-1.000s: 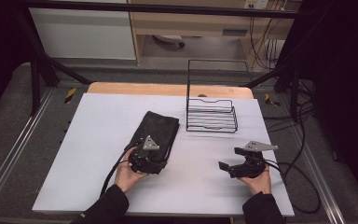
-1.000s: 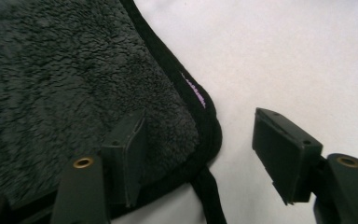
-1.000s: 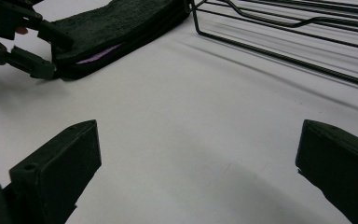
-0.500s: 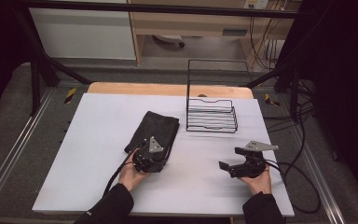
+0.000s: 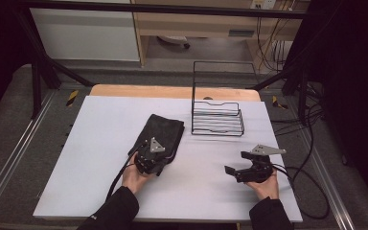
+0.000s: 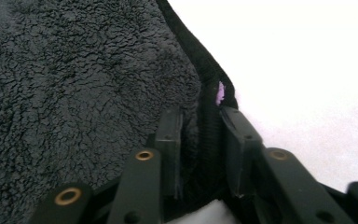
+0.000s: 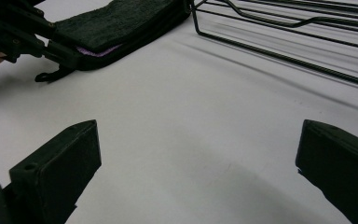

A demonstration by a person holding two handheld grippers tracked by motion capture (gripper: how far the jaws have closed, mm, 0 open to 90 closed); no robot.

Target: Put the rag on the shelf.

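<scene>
In the high view, a white worktop (image 5: 100, 158) is seen with a folded black towel (image 5: 165, 132) laid near its middle, running at a slant from the far side towards the near edge. The left gripper (image 5: 149, 162) is held at the towel's near end, its jaws over the towel's hem, with the left hand (image 5: 136, 173) behind it. A black wire rack (image 5: 217, 119) stands towards the far right part of the worktop, just beside the towel's far corner but apart from it. The right gripper (image 5: 235, 171) is held close to the near right edge, well apart from the towel, in the right hand (image 5: 266, 186).

In the left gripper view, the towel (image 6: 74, 93) is shown as fluffy black cloth, and its thick hem is clamped between the two jaws, which are closed on it. A small patch of purple (image 6: 220, 93) is visible at the hem just beyond the jaws.

In the right gripper view, the jaws are spread wide with bare worktop (image 7: 191, 130) between them and nothing held. The towel (image 7: 116, 23) and the left gripper (image 7: 60, 51) biting its end are seen at the upper left, the wire rack (image 7: 284, 32) at the upper right.
</scene>
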